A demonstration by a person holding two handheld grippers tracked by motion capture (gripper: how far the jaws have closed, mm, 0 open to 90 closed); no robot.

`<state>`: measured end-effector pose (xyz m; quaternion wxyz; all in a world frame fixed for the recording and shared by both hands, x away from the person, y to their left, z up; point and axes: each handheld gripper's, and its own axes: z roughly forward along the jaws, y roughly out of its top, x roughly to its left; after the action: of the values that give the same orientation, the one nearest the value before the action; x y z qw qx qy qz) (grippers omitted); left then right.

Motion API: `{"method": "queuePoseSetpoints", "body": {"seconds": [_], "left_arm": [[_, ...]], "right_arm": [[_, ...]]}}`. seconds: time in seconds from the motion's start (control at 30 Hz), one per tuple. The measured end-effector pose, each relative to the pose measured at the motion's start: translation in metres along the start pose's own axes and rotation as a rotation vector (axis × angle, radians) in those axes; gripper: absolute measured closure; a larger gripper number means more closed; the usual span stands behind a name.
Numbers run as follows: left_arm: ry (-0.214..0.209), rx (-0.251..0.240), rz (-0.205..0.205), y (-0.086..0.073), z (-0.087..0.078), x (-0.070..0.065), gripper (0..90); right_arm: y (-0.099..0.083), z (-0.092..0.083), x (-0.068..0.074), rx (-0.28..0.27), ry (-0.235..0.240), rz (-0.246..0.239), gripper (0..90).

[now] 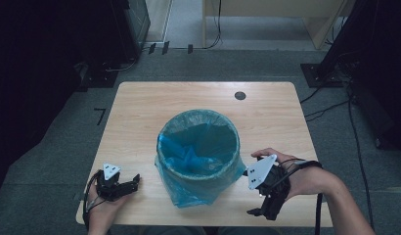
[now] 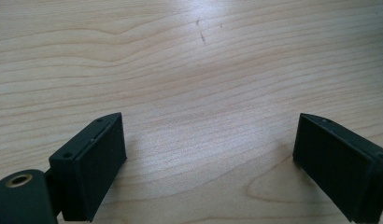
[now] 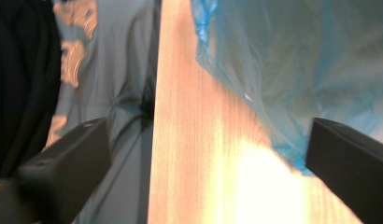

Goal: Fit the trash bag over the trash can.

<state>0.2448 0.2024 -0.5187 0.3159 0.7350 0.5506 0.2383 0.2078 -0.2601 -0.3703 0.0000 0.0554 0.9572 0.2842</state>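
A round bin (image 1: 197,147) lined with a blue plastic bag (image 1: 189,193) stands in the middle of the wooden table (image 1: 140,112). The bag's skirt hangs over the rim and bunches on the wood. My left gripper (image 1: 134,182) rests on the table at the bin's lower left, its jaws open over bare wood (image 2: 203,93). My right gripper (image 1: 261,212) is right of the bin near the front edge, tilted toward that edge. In the right gripper view the right gripper (image 3: 203,172) stands open, with the blue bag (image 3: 297,60) by one jaw and nothing between the pads.
A dark round hole (image 1: 240,95) sits near the table's far edge. Grey carpet (image 1: 56,147), cables (image 1: 355,142) and dark equipment stands surround the table. The table's front edge (image 3: 154,140) runs close past my right gripper.
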Motion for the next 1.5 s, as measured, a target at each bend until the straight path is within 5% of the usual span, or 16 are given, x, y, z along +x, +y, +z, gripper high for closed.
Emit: {"method": "queuePoseSetpoints", "body": {"seconds": [0.17,0.5,1.0,1.3,1.5], "left_arm": [[0.0,0.0,0.0,0.0,0.0,0.0,8.7],[0.0,0.0,-0.001,0.0,0.0,0.0,8.7],[0.001,0.0,-0.001,0.0,0.0,0.0,8.7],[0.0,0.001,-0.001,0.0,0.0,0.0,8.7],[0.001,0.001,-0.001,0.0,0.0,0.0,8.7]], "right_arm": [[-0.015,0.003,-0.002,-0.074,-0.069,0.117,0.0],[-0.044,0.022,-0.017,-0.091,-0.259,0.346,0.0],[-0.076,0.028,-0.036,-0.147,-0.494,0.594,0.0],[-0.109,0.025,-0.049,-0.215,-0.623,0.804,0.0],[-0.129,0.024,-0.05,-0.217,-0.681,0.878,0.0]]}}
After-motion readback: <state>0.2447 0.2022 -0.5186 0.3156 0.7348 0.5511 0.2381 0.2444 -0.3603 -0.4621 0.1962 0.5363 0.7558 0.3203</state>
